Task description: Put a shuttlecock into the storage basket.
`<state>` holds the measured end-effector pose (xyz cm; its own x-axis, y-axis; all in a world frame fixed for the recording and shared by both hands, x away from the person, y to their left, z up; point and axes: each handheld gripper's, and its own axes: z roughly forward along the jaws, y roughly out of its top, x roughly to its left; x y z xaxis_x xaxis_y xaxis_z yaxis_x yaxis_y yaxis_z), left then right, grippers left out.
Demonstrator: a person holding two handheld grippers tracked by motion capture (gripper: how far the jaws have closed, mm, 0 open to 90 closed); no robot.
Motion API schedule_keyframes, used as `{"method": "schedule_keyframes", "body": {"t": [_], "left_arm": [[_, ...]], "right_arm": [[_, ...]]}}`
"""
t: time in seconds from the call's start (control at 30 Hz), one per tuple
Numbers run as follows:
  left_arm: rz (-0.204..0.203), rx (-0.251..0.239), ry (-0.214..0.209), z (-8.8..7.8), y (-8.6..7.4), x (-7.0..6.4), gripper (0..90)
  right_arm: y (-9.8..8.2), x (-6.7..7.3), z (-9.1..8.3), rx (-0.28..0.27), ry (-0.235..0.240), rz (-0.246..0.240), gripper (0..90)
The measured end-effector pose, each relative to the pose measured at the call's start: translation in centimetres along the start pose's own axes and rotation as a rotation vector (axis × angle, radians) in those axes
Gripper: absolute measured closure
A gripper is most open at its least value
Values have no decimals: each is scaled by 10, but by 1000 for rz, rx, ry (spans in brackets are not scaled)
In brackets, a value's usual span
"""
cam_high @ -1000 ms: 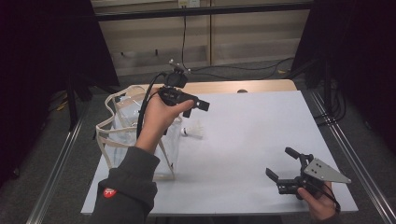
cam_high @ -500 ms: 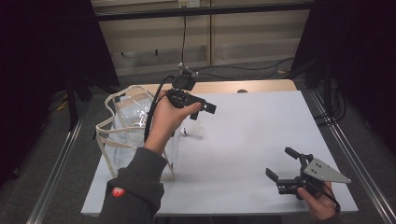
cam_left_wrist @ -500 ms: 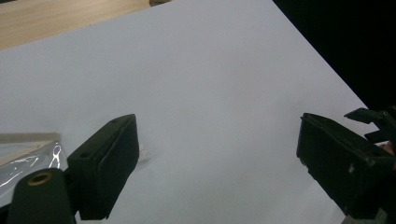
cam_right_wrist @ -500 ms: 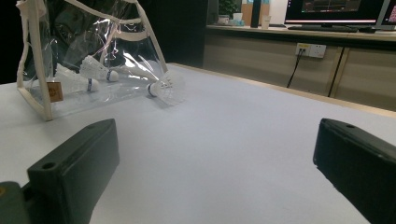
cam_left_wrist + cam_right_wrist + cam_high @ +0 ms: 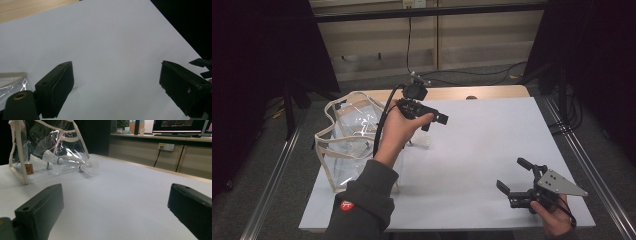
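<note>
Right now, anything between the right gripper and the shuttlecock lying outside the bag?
Nothing visible. From the right gripper, jaws open and empty, bare white table runs up to the shuttlecock beside the clear bag.

I can read no words or numbers anywhere: the red round badge [image 5: 346, 205] on my sleeve at lower left and the small brown tag [image 5: 29, 169] on the clear bag [image 5: 20, 173] are too small to read.
</note>
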<state>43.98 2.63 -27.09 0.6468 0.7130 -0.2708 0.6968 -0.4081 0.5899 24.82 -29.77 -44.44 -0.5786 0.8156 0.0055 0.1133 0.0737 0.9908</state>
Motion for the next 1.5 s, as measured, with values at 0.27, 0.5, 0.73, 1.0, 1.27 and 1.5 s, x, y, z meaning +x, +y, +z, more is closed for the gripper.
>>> {"method": "schedule_keyframes", "body": {"t": [0.27, 0.5, 0.73, 1.0, 1.27, 1.5], "left_arm": [[-4, 7, 3, 11, -3, -2, 125], [-11, 9, 2, 19, -6, -2, 123], [-21, 14, 7, 28, -11, 0, 120], [-22, 21, 25, 38, -15, 2, 119], [-19, 36, 31, 48, -18, 4, 119], [-33, 33, 38, 54, -20, 6, 119]], "right_arm": [[0, 0, -1, 0, -1, 2, 3], [0, 0, 0, -3, 1, -1, 3], [0, 0, 0, -2, 2, -2, 3], [0, 0, -1, -2, 2, 1, 3], [0, 0, -1, -1, 3, 0, 3], [0, 0, -1, -1, 3, 0, 3]]}}
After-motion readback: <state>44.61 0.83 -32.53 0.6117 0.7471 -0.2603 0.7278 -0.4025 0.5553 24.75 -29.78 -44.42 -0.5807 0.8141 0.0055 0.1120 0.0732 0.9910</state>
